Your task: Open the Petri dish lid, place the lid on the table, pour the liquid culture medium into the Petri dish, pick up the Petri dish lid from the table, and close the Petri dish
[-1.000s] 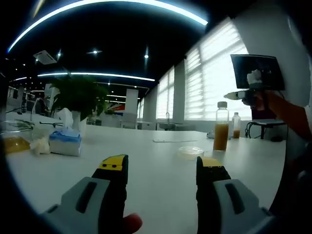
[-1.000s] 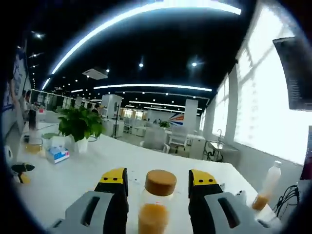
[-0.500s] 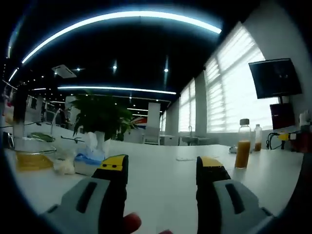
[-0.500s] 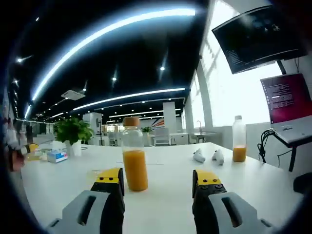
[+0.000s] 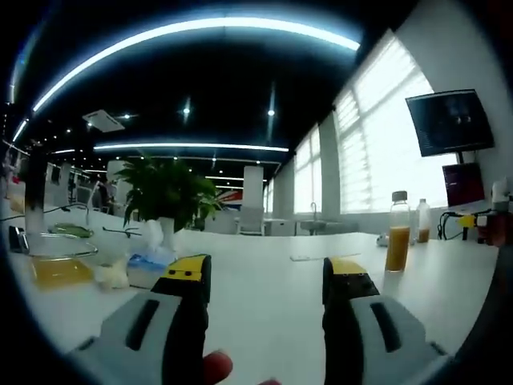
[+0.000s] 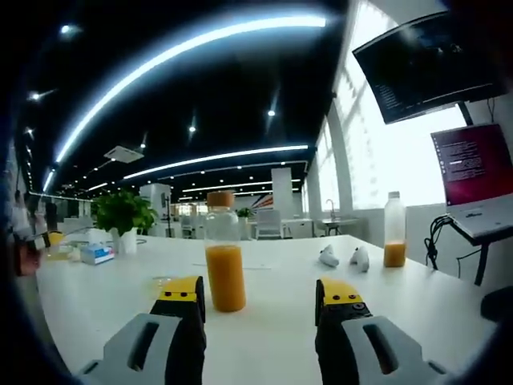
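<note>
My right gripper stands open low over the white table, nothing between its jaws. Just beyond its left jaw a clear bottle of orange liquid with a brown cap stands upright on the table. A flat, faintly yellow Petri dish lies left of that bottle. My left gripper is open too and holds nothing. In the left gripper view the same bottle stands far off at the right.
A second, smaller bottle and two white objects lie at the back right, near a laptop and a wall monitor. A potted plant, a tissue box and a glass dish sit at the left.
My right gripper has let go of the orange bottle and backed away; the bottle stands on the table. The left gripper view has swung up, and the Petri dish has left it.
</note>
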Motion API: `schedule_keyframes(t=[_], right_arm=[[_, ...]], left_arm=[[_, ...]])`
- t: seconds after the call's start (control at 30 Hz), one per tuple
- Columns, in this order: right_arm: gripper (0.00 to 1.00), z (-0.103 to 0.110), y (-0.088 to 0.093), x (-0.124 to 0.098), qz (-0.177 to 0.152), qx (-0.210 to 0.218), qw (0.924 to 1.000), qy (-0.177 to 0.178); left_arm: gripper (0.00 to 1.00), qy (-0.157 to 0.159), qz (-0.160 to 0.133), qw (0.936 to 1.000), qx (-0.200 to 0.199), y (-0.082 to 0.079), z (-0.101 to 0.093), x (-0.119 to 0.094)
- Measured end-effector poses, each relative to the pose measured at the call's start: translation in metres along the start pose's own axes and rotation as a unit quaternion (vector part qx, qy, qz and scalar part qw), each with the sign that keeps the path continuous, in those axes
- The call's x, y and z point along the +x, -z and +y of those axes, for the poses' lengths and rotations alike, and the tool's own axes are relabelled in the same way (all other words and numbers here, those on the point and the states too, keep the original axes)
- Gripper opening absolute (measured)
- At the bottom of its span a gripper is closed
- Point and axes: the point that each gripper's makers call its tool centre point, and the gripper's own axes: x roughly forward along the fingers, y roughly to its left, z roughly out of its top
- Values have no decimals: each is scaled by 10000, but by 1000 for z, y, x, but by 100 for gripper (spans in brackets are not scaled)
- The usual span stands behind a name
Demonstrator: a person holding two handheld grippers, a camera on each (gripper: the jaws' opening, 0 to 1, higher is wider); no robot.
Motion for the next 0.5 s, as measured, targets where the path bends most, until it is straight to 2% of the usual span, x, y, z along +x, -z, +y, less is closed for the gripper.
schedule_keyframes(t=[0.5], right_arm=[[50,-2,-4,-5,13,-52,10000,46]], left_arm=[[48,132,8,9999,23,-3,-2,9]])
